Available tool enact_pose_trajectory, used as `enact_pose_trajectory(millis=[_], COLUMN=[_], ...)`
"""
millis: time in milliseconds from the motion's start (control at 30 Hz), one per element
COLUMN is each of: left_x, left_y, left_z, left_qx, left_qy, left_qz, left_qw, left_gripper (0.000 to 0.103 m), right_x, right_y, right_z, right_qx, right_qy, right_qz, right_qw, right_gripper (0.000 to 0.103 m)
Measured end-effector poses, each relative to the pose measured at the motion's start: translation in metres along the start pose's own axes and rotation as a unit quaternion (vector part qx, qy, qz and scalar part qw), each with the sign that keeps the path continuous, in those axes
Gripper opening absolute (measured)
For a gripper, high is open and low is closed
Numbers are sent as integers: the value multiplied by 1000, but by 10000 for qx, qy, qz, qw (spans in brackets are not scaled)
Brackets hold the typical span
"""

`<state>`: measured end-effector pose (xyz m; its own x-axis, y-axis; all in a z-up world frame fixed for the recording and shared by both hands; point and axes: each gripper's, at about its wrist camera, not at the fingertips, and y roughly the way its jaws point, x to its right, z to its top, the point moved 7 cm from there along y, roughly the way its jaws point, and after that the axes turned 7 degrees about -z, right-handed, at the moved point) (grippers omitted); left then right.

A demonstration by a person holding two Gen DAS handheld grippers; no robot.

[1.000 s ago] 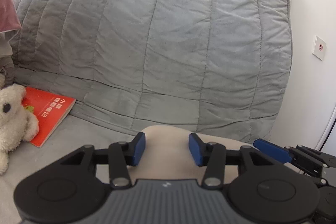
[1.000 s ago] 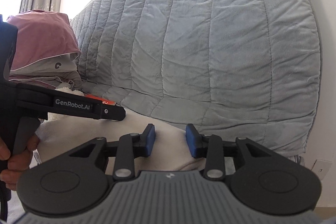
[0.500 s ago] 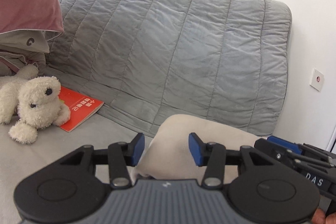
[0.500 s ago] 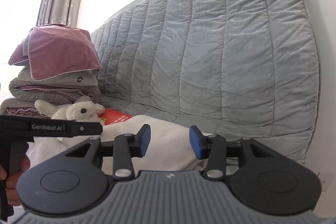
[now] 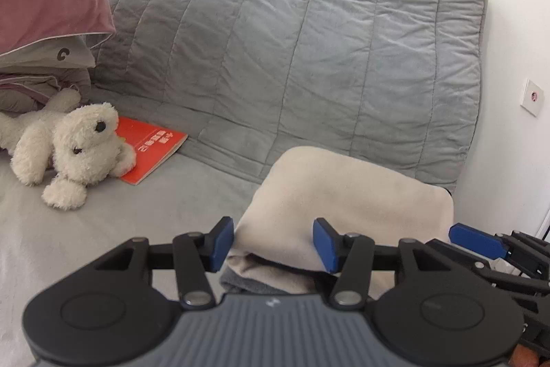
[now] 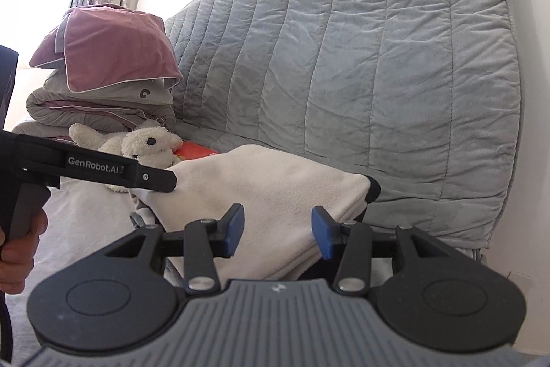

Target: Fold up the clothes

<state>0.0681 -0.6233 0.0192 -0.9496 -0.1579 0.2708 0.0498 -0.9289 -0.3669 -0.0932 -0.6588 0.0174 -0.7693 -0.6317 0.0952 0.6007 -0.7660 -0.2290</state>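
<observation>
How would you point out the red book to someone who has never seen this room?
Find the big grey quilt draped over the sofa back. Follow its lower edge left to the white plush dog. The book lies flat on the seat with the dog's paw on it: the only bright red thing there, thin and hard-edged among soft fabrics.
</observation>
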Motion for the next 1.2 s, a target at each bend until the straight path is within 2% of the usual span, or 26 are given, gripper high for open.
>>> enact_pose_trajectory(millis=[167,400,567,700,800,933,1100,1200], left_x=[20,48,57,65,73,83,92,94], left_y=[-20,-53,-73,-87,-93,-102,-111,-115], left_z=[-6,-18,-31,-43,-53,-60,-59,-56], left_qx=[-706,-1439,-1850,-2117,-2406,-2607,-2704,-2741], left_qy=[-11,-75,-328,-235,-295,-192,-30,-50], left_qz=[182,487,775,1087,1099,1252,1438,1494], left_qw=[9973,9884,9791,9710,9639,9571,9519,9500], left_gripper=[54,67,72,83,88,95,102,102], right_x=[4,3,2,5,7,12,17,20], right_y=[-24,-66,-90,-104,-110,-118,-126,-132], right_z=[7,20,25,25,23,21,20,23], right_qx=[-501,-909,-1090,-1256,-1440,-1628,-1762,-1805], right_qy=[270,467,474,551,564,604,679,716], right_qz=[112,279,268,222,168,94,-28,-53], right_qw=[9983,9944,9926,9903,9878,9848,9820,9809], right_gripper=[54,65,73,78,86,95,100,103])
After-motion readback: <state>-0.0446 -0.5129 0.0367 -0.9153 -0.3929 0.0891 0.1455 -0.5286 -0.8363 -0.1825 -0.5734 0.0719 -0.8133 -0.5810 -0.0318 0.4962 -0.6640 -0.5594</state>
